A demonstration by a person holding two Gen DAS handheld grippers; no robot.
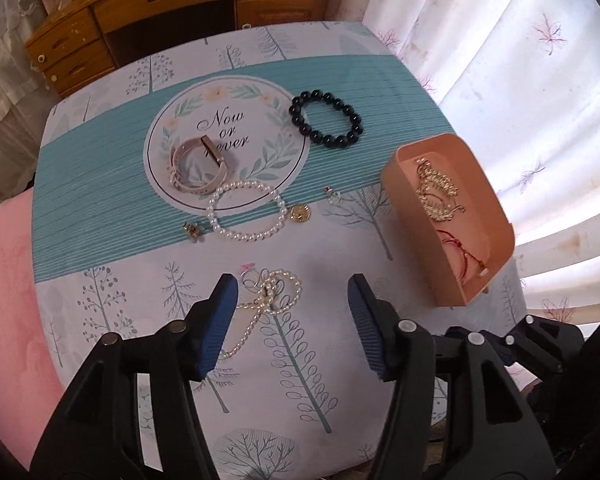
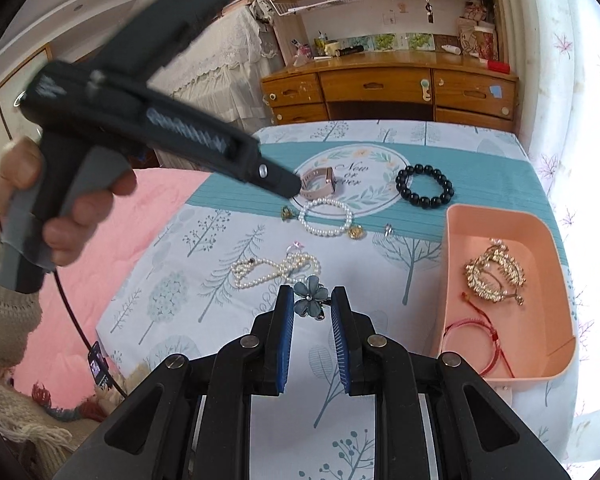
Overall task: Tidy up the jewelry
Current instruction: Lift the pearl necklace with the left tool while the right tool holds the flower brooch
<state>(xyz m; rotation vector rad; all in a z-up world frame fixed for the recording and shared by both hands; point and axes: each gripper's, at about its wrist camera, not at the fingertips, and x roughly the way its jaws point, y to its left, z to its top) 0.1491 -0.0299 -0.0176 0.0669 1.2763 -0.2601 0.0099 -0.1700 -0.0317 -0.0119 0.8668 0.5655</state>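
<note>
Blue-padded right tool (image 2: pixel 312 304) grips flower clip (image 2: pixel 310 298); left tool (image 1: pixel 292 300) gapes wide, empty.

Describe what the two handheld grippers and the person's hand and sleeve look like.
Both grippers, the left gripper and the right gripper, have black plastic linkage arms with silver pivot screws, and jaws lined with ribbed blue pads. Seen from outside, the left one is a black pistol-shaped body with a grey handle and a black cable trailing below. The bare left hand wears a cream knit sleeve.

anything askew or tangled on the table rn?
Yes: the pearl necklace lies bunched in a knot near a small ring. The pink tray sits angled to the table edge. Other pieces lie loose but flat.
</note>
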